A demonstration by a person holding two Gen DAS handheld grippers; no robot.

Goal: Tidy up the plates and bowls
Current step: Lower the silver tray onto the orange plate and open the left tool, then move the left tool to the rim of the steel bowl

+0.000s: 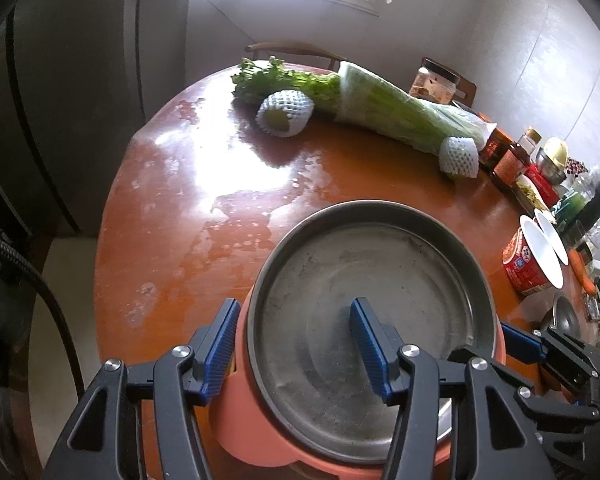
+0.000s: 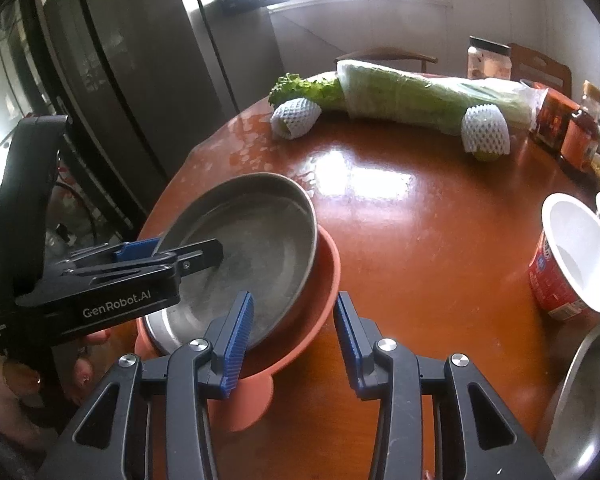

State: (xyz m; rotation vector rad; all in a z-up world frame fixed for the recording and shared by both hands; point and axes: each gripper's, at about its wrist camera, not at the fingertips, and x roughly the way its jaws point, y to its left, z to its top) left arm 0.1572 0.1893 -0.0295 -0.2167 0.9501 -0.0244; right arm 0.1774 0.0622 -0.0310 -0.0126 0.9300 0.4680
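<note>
A steel plate [image 1: 364,280] lies tilted inside an orange bowl [image 1: 236,432] near the front edge of the round brown table [image 1: 172,240]. My left gripper [image 1: 296,344] straddles their left rims: one pad stands against the bowl's outer wall and the other hangs inside the plate, well off its rim. From the right wrist view, that left gripper [image 2: 176,250] reaches in from the left over the steel plate [image 2: 260,240]. My right gripper [image 2: 294,332] stands open across the near right rim of the orange bowl [image 2: 324,304], with gaps on both sides.
Bagged celery [image 2: 412,96] and two foam-netted fruits [image 2: 296,118] lie at the far side. A red noodle cup [image 2: 572,268], bottles [image 2: 580,140] and a jar stand on the right. Another steel bowl [image 2: 584,404] sits at the near right. A hand [image 2: 12,388] holds the left gripper; a dark fridge [image 2: 140,80] stands behind.
</note>
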